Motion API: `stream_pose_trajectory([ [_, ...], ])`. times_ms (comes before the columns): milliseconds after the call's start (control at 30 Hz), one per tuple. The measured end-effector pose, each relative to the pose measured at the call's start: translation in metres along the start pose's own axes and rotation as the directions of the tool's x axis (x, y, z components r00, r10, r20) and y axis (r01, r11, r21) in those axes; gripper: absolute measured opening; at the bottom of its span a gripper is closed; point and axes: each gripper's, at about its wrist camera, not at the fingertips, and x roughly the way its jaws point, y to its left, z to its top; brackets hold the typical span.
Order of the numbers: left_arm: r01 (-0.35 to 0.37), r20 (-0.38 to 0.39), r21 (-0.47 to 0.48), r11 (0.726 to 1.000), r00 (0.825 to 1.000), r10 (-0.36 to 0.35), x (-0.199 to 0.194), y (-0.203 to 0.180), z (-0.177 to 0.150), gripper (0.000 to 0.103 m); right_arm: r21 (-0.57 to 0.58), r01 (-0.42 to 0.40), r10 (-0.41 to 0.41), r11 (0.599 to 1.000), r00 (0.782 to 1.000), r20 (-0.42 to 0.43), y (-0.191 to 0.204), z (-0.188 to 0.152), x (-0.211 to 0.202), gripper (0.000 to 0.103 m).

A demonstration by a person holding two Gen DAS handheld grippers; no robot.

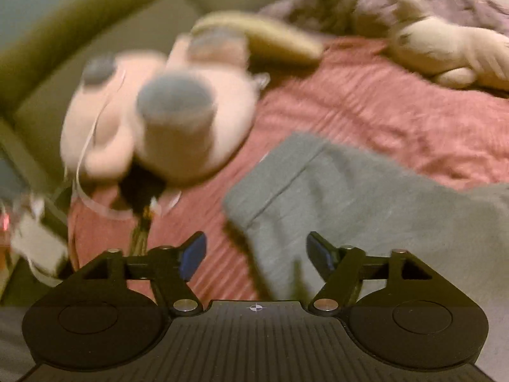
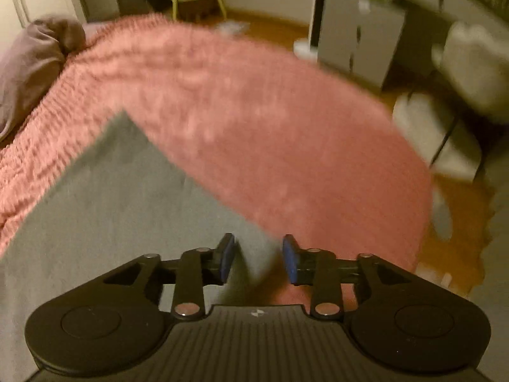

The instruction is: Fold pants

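Visibly 1 pants (image 1: 366, 197); 2 plush toys (image 1: 159, 111).

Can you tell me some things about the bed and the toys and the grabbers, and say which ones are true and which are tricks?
1. The grey pants lie on a pink bedspread. True.
2. The left gripper is squeezing the pants. False: its blue pads stand wide apart and pinch nothing.
3. A pink stuffed toy lies on the bed beyond the left gripper. True.
4. The right gripper is shut tight. False: there is a gap between its pads, and they press on nothing.
5. The bedspread is green. False: it is pink.
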Motion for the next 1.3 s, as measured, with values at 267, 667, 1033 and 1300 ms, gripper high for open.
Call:
stream_pose_trajectory([
  [267, 0.188, 0.066, 0.208, 0.96, 0.976, -0.206, -0.054, -0.1, -0.01, 0.091, -0.079, -0.275, 0.278, 0.958, 0.96, 0.025, 0.055, 0.054, 0.039, 0.077],
  [667, 0.376, 0.036, 0.388, 0.842, 0.906, -0.421, -0.111, -0.208, -0.044, 0.094, 0.003, -0.51, 0.508, 0.86, 0.856, -0.094, 0.062, 0.057, 0.089, 0.021],
  [1033, 0.52, -0.127, 0.428, 0.739, 0.844, -0.52, -0.129, -0.271, -0.076, 0.094, -0.266, -0.636, 0.593, 0.724, 0.771, -0.232, 0.059, -0.005, 0.011, 0.019],
  [1300, 0.53, -0.146, 0.474, 0.703, 0.835, -0.531, -0.138, -0.289, -0.086, 0.094, -0.19, -0.642, 0.584, 0.742, 0.76, -0.286, 0.04, 0.019, 0.027, 0.032],
])
